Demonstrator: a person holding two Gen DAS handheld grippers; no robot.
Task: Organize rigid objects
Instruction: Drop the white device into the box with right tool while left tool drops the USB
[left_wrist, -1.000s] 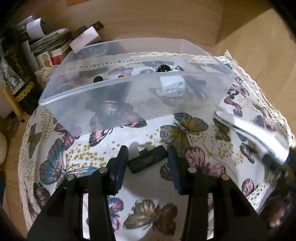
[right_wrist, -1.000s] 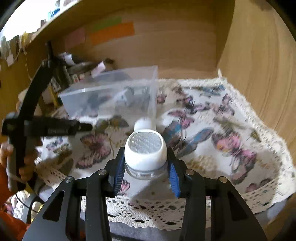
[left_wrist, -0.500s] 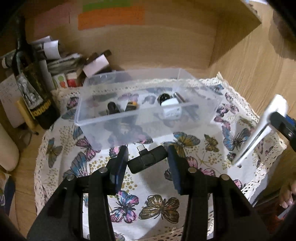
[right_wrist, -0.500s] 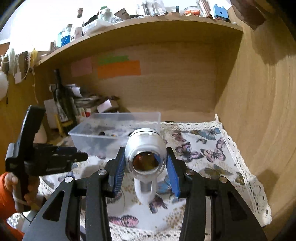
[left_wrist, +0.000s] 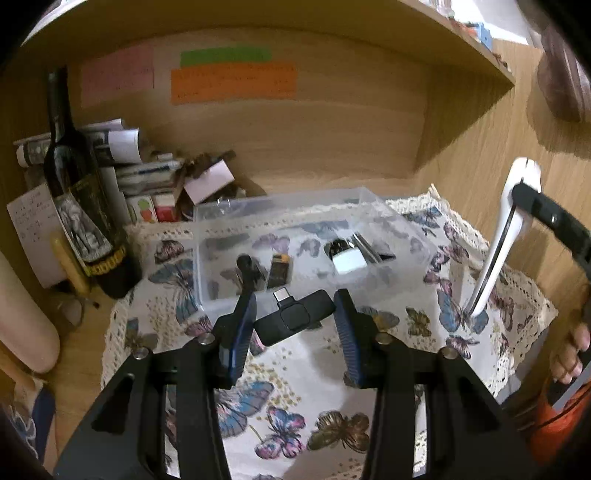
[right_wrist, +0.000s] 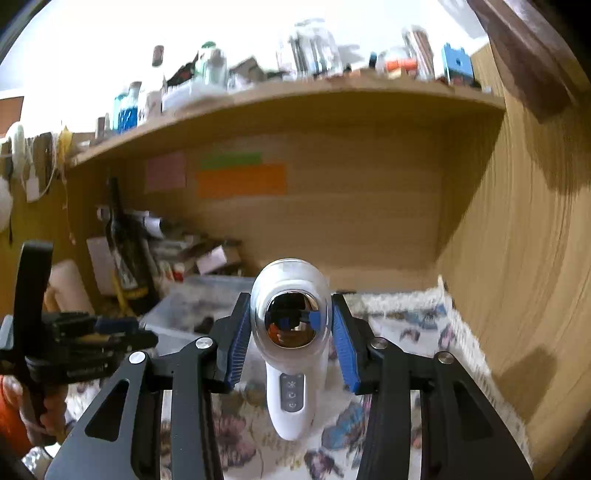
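Observation:
My left gripper (left_wrist: 294, 320) is shut on a small black USB-C adapter (left_wrist: 293, 320) and holds it above the butterfly tablecloth (left_wrist: 295, 424), in front of a clear plastic bin (left_wrist: 229, 266). The bin holds several small objects, among them a white cube charger (left_wrist: 347, 260). My right gripper (right_wrist: 291, 343) is shut on a white handheld device with a mirrored head (right_wrist: 290, 328), raised with its handle hanging down. The device also shows at the right of the left wrist view (left_wrist: 498, 251). The left gripper shows at the left of the right wrist view (right_wrist: 74, 339).
A dark wine bottle (left_wrist: 83, 206), rolled papers and small boxes (left_wrist: 207, 184) crowd the back left corner. Wooden walls close the back and right. A shelf (right_wrist: 280, 99) with bottles and jars runs overhead. The bin also shows in the right wrist view (right_wrist: 192, 306).
Both grippers have risen and pulled back from the bin, each keeping its object. The white device has turned so its mirrored head faces the camera and its handle hangs down.

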